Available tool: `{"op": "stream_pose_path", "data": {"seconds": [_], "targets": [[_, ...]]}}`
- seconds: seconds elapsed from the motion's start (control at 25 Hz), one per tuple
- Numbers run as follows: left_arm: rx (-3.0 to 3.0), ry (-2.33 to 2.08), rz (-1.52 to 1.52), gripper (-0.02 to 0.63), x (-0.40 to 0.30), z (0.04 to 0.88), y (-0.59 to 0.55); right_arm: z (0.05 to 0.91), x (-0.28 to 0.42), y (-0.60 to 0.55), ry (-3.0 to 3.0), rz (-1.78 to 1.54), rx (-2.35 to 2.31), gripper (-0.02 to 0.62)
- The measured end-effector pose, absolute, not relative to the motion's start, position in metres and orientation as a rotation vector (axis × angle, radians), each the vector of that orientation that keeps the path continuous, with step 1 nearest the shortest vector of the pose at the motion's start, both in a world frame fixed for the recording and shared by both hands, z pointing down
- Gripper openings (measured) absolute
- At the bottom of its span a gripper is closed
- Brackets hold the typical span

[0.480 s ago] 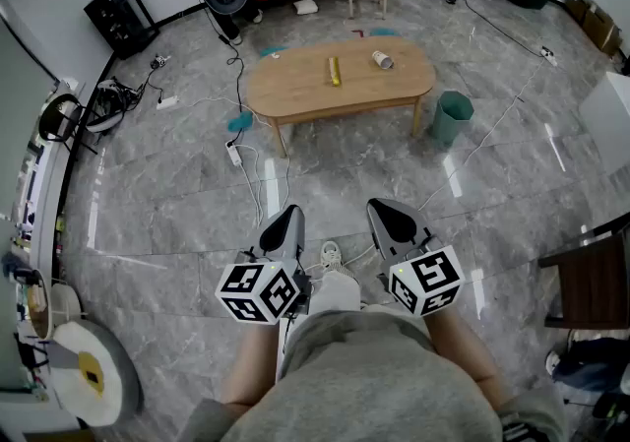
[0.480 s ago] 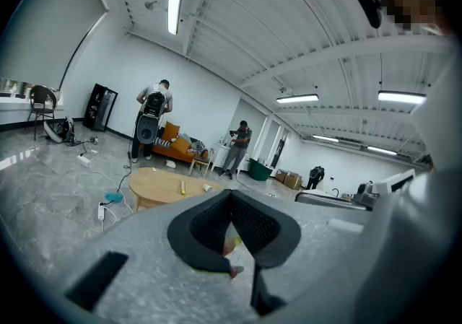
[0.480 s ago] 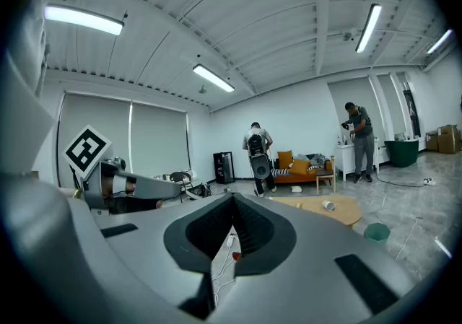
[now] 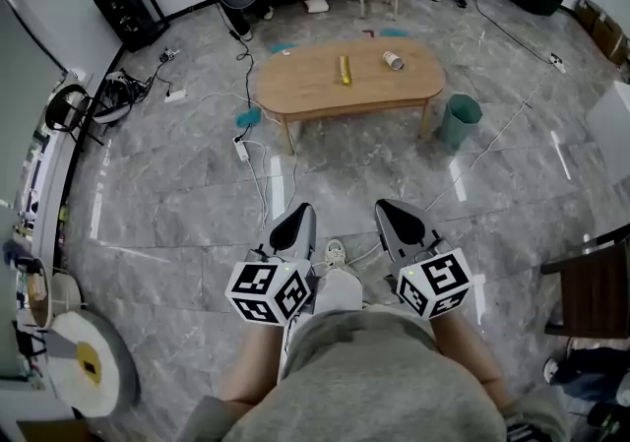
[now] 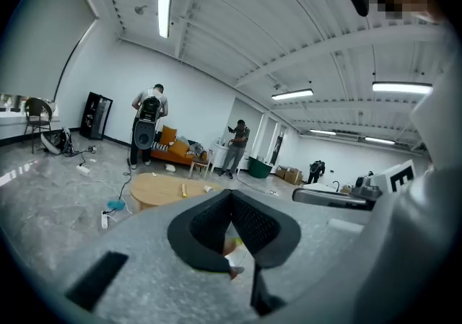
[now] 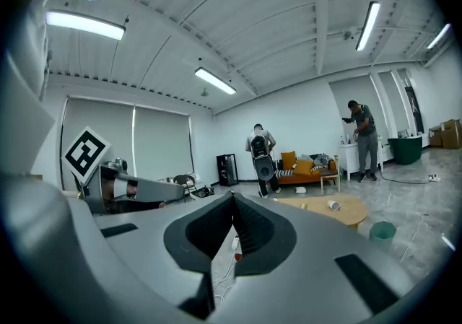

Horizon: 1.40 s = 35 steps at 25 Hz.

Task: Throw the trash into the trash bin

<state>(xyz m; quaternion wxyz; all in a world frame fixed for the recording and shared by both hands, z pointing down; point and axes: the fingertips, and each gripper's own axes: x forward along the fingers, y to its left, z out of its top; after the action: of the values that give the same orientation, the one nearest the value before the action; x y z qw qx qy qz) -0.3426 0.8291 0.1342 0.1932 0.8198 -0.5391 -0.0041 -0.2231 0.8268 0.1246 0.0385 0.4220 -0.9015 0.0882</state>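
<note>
— Yellow tube (image 4: 345,69) and a small cup (image 4: 394,59), apparently lying on its side: that is the trash. Both sit on the wooden table (image 4: 305,95), well ahead of both grippers.

— And the trash bin?

— The teal trash bin (image 4: 460,120) is on the floor just beside the table's end, ahead and to the right of the right gripper (image 4: 397,217).

— Anything held?

— Nothing. The left gripper (image 4: 295,225) and the right one each have their jaws pressed together, empty. They're side by side, close in front of the person.

— What might go wrong?

— White cables (image 4: 258,179) and a power strip (image 4: 239,148) lie on the floor between the grippers and the table, so a foot could catch on the way. The cup looks likely to roll off if nudged, so the jaws need to part before they arrive.
</note>
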Motion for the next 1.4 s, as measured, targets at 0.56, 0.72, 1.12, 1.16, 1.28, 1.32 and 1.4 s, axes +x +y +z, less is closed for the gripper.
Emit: {"op": "stream_pose_path", "data": {"seconds": [0.56,0.72,1.12,1.16,1.28,1.32,1.4], "targets": [[2.302,-1.541,0.000,0.000,-0.341,0.141,0.819,0.133,-0.214,0.817,-2.736,0.302,1.296,0.008],[2.300,-1.552,-0.006,0.000,-0.343,0.142,0.803,0.135,-0.214,0.804,-2.734,0.299,1.294,0.008],[2.292,-1.552,0.007,0.000,-0.359,0.148,0.752,0.141,-0.236,0.756,-2.741,0.326,1.263,0.008],[2.290,-1.557,0.005,0.000,-0.362,0.148,0.747,0.141,-0.238,0.750,-2.745,0.330,1.260,0.008],[2.285,-1.568,0.000,0.000,-0.370,0.148,0.728,0.141,-0.246,0.730,-2.754,0.334,1.253,0.008],[2.284,-1.570,0.001,0.000,-0.374,0.149,0.722,0.141,-0.249,0.722,-2.755,0.333,1.252,0.008],[2.282,-1.571,0.007,0.000,-0.382,0.150,0.708,0.142,-0.257,0.706,-2.755,0.333,1.251,0.008]]}}
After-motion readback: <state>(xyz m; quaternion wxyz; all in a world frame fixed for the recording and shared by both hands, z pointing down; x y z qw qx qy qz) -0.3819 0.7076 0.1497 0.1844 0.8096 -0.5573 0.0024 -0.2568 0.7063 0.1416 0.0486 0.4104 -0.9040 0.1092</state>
